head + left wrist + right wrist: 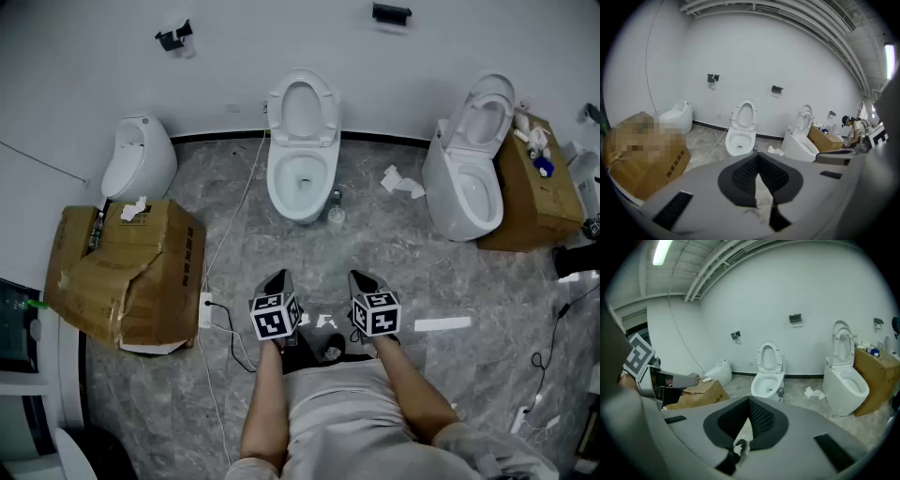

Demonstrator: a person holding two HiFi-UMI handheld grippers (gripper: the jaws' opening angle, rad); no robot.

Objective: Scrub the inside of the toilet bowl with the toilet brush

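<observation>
The white toilet stands at the far wall with its lid and seat up, and its bowl is open to view. A small pale object stands on the floor by its right side; I cannot tell whether it is the brush. My left gripper and right gripper are held side by side in front of my body, well short of the toilet. Both are shut with nothing in them.
A second toilet stands at the right beside a cardboard box with bottles on it. Crumpled paper lies between the toilets. A crushed carton, a white floor unit and a cable with power strip are on the left.
</observation>
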